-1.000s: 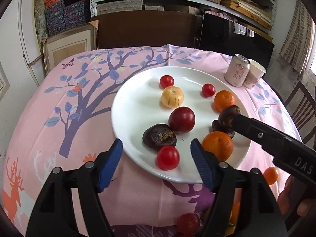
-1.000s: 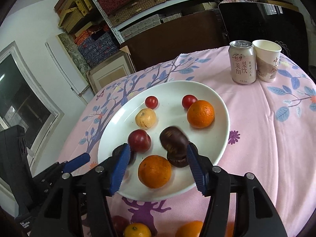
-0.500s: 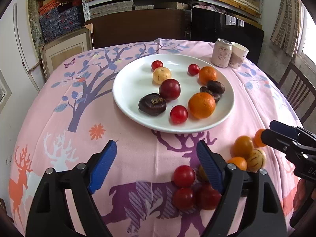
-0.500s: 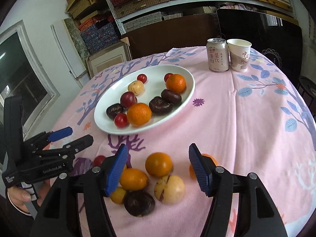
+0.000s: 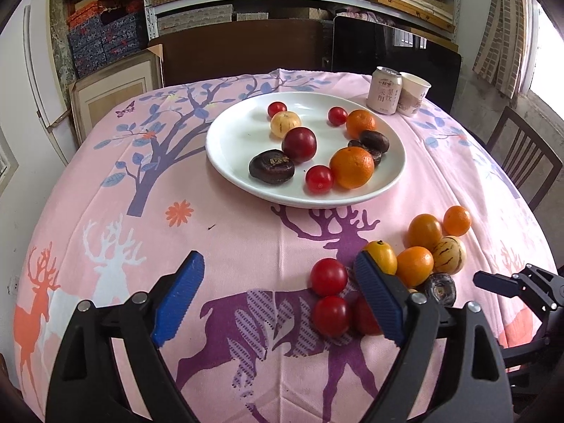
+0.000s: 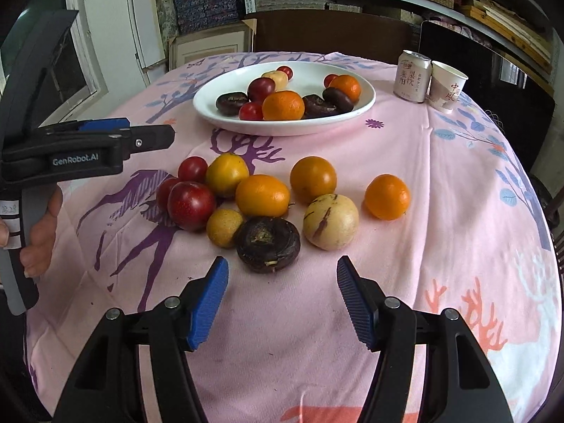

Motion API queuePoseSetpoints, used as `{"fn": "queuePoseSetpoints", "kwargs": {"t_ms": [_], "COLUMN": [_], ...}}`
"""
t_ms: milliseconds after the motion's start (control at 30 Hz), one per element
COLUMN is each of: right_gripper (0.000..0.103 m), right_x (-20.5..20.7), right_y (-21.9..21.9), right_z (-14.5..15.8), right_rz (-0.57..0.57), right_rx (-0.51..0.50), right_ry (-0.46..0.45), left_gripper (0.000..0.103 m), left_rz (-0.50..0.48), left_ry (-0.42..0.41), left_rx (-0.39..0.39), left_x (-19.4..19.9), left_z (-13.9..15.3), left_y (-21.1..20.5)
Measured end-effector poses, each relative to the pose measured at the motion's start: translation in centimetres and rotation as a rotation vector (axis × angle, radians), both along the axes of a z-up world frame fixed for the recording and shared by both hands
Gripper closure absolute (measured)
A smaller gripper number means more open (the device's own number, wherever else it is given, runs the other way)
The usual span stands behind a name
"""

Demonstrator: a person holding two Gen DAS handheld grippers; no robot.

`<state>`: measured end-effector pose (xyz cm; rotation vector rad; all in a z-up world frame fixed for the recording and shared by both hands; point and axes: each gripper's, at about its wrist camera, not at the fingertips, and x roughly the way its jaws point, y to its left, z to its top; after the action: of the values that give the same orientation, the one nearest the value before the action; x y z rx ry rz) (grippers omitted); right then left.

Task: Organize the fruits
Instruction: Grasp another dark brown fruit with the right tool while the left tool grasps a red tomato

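Observation:
A white plate (image 5: 239, 134) (image 6: 356, 81) holds several fruits: oranges, red tomatoes, a dark plum and dark brown fruits. Loose fruits lie on the pink cloth nearer me: red tomatoes (image 5: 328, 276), oranges (image 6: 312, 179), a pale striped melon (image 6: 330, 220), a dark brown fruit (image 6: 268, 244) and a red plum (image 6: 191, 205). My left gripper (image 5: 278, 298) is open and empty, low over the cloth left of the loose pile. My right gripper (image 6: 282, 298) is open and empty, just before the dark brown fruit.
A drink can (image 5: 383, 90) (image 6: 411, 76) and a paper cup (image 5: 414, 93) (image 6: 447, 86) stand behind the plate at the right. A wooden chair (image 5: 521, 162) stands at the table's right edge. Shelves and boxes fill the back wall.
Both grippers have pulled back from over the plate toward the near side of the table. The dark fruit the right gripper was over now lies on the plate. The loose pile has come into view.

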<state>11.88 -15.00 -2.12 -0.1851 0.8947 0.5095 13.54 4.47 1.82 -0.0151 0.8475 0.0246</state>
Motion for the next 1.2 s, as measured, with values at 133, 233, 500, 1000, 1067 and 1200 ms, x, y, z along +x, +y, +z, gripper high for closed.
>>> {"fn": "queuePoseSetpoints", "kwargs": {"t_ms": [133, 233, 500, 1000, 1067, 1200], "right_gripper": [0.053, 0.06, 0.061, 0.061, 0.061, 0.061], "right_x": [0.8, 0.9, 1.1, 1.5, 1.2, 0.9], "right_y": [1.6, 2.6, 2.5, -0.9, -0.8, -0.8], "right_z": [-0.8, -1.3, -1.2, -0.4, -0.3, 0.1], "right_rz": [-0.005, 0.014, 0.021, 0.008, 0.022, 0.029], "right_rx": [-0.047, -0.087, -0.067, 0.178, 0.184, 0.19], "right_ry": [0.014, 0.002, -0.013, 0.043, 0.04, 0.018], "left_gripper": [0.018, 0.018, 0.018, 0.034, 0.034, 0.041], "left_rz": [0.001, 0.005, -0.085, -0.201, -0.197, -0.204], "left_ry": [0.002, 0.017, 0.091, 0.153, 0.139, 0.105], "left_rx": [-0.036, -0.064, -0.008, 0.082, 0.07, 0.089], "left_x": [-0.3, -0.2, -0.9, -1.8, -1.6, -1.3], "left_z": [0.1, -0.2, -1.7, -5.1, -5.0, -5.2], "left_y": [1.1, 1.8, 0.3, -1.7, -1.6, -2.3]}}
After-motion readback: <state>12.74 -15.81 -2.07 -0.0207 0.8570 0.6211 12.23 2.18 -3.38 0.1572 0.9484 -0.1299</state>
